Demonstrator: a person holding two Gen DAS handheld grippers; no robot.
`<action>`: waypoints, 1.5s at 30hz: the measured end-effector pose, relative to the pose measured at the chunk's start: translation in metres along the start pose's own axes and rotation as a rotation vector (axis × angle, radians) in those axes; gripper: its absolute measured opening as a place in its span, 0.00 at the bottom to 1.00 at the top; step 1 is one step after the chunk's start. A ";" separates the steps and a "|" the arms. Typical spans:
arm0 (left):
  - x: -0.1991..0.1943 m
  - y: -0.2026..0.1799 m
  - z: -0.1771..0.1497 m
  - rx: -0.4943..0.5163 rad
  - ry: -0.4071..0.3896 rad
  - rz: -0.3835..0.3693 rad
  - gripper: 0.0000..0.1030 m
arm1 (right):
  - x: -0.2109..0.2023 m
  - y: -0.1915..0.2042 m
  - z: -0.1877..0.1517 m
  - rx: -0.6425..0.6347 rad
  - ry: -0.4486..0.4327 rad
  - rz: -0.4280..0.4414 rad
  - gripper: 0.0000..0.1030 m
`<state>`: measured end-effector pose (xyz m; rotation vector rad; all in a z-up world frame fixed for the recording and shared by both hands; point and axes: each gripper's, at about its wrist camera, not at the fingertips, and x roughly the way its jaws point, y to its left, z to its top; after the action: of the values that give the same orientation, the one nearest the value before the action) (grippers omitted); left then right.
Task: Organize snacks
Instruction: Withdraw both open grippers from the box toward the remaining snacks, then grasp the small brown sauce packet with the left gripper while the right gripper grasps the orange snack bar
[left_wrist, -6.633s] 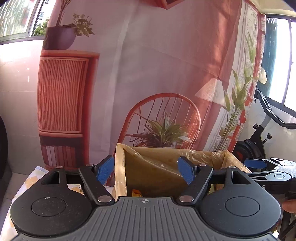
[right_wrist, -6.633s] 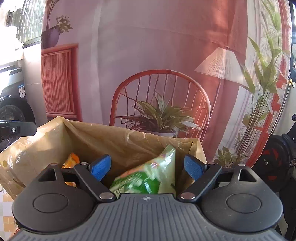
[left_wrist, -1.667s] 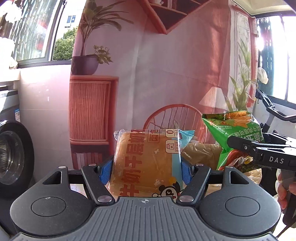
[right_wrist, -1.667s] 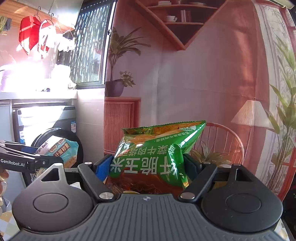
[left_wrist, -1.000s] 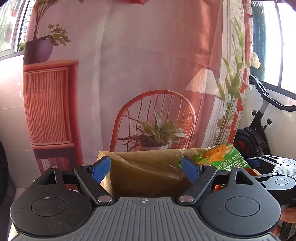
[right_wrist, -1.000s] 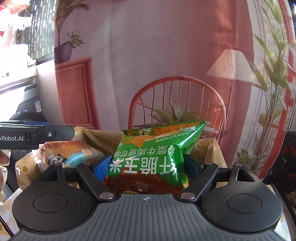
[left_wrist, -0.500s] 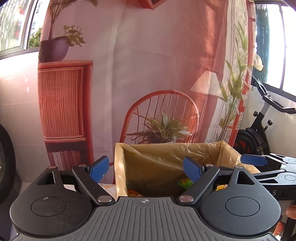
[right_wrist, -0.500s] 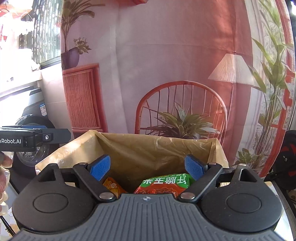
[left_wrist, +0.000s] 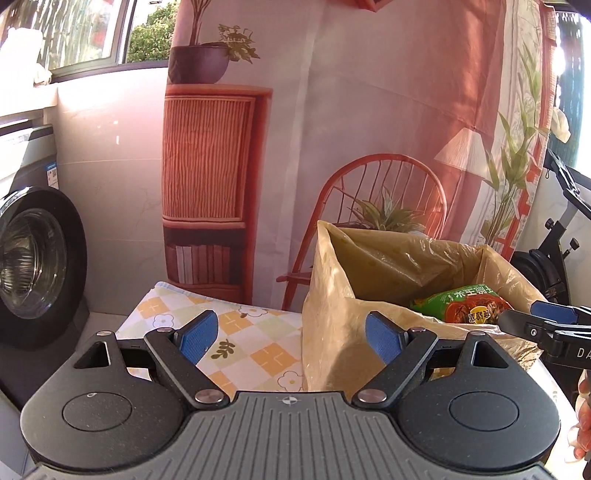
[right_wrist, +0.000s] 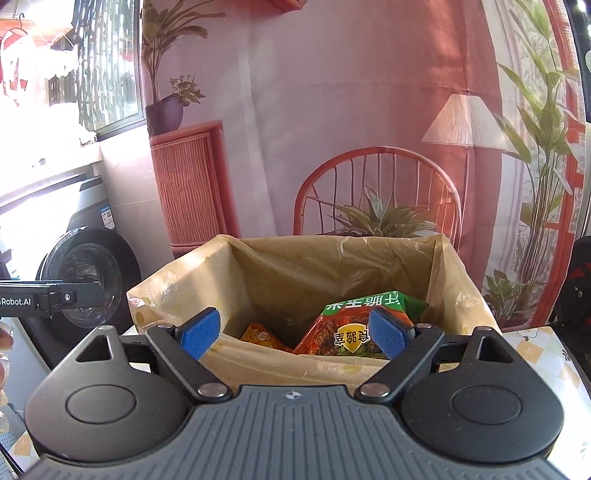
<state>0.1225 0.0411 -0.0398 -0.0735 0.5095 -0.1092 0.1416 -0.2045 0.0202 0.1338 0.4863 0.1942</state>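
The left gripper (left_wrist: 291, 334) points forward and a bit downward, w/ both blue pads spread wide and nothing between them; below the gap lies only the checkered cloth (left_wrist: 255, 332) w/ flower print. The lined box (left_wrist: 332, 295), a box w/ a yellowish plastic bag inside, stands at approx. 1 o'clock from this gripper; its near corner shows just behind the right pad in the left wrist view, but contact cannot be judged. In this box lies the green-red snack bag (left_wrist: 463, 304), at approx. 2 o'clock from the left gripper, well apart from its pads. At the right edge of the same view a bit of a hand (left_wrist: 584, 398) is seen, at approx. 4 o'clock. The right gripper (right_wrist: 293, 334) also tilts a bit downward and looks into the open top of the box (right_wrist: 332, 266). Its jaws have just been opening within the last sec. and now stand wide; no thing is pinched between them. The green-red snack bag (right_wrist: 351, 328) rests inside the box, at approx. 1 o'clock, partly behind the right pad in the picture but lower and free of it. A small orange packet (right_wrist: 260, 336) lies deeper, near 12 o'clock, beside the green-red one. The left gripper's arm appears at 9 o'clock of the right wrist view, in front of a washing machine (right_wrist: 88, 280).
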 end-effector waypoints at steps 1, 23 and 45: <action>-0.001 0.002 -0.003 -0.001 0.006 0.008 0.86 | -0.003 0.002 -0.003 -0.006 0.001 0.000 0.87; -0.001 0.016 -0.063 -0.016 0.162 0.036 0.86 | -0.034 0.022 -0.062 0.014 0.054 0.008 0.87; 0.004 0.049 -0.116 -0.033 0.324 0.075 0.83 | 0.030 0.082 -0.179 -0.152 0.522 0.219 0.64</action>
<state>0.0732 0.0840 -0.1476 -0.0687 0.8367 -0.0389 0.0702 -0.1037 -0.1358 -0.0157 0.9746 0.4854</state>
